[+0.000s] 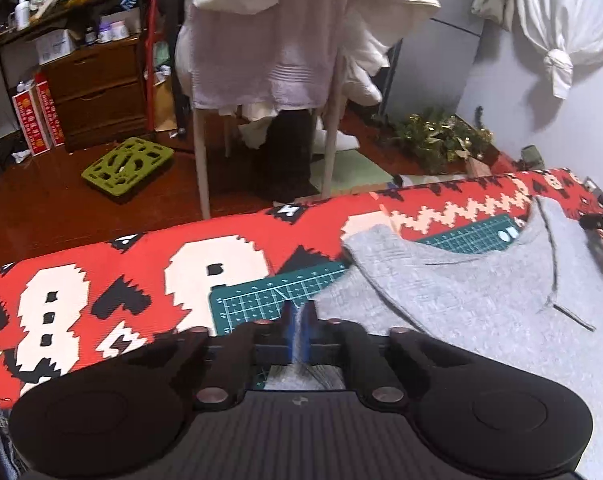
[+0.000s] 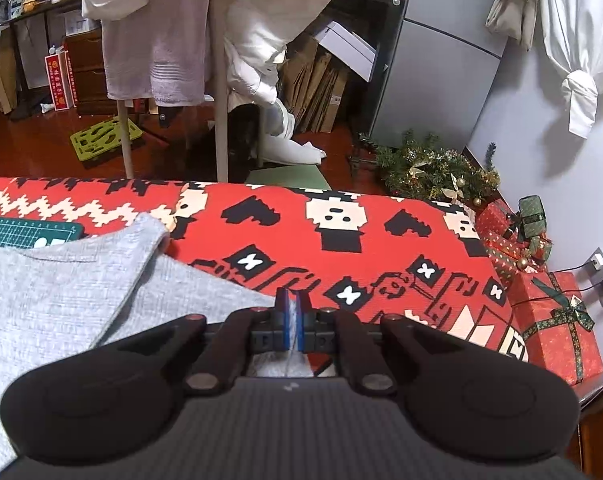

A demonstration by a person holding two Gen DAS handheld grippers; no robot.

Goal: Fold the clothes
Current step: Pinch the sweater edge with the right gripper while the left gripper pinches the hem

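The bench (image 2: 341,240) with its red patterned cover is wide open on the right side, so a claw could slide there with nothing to bump. The left end of the bench is bare too. In the middle, the grey top (image 1: 481,300) lies flat over the green mat (image 1: 257,300) and takes up that room. Past the far edge, a rack's pale legs (image 1: 201,168) and hanging white laundry (image 1: 261,60) stand close. At the right end, red gift boxes (image 2: 557,312) and a small green tree (image 2: 433,168) block the way.
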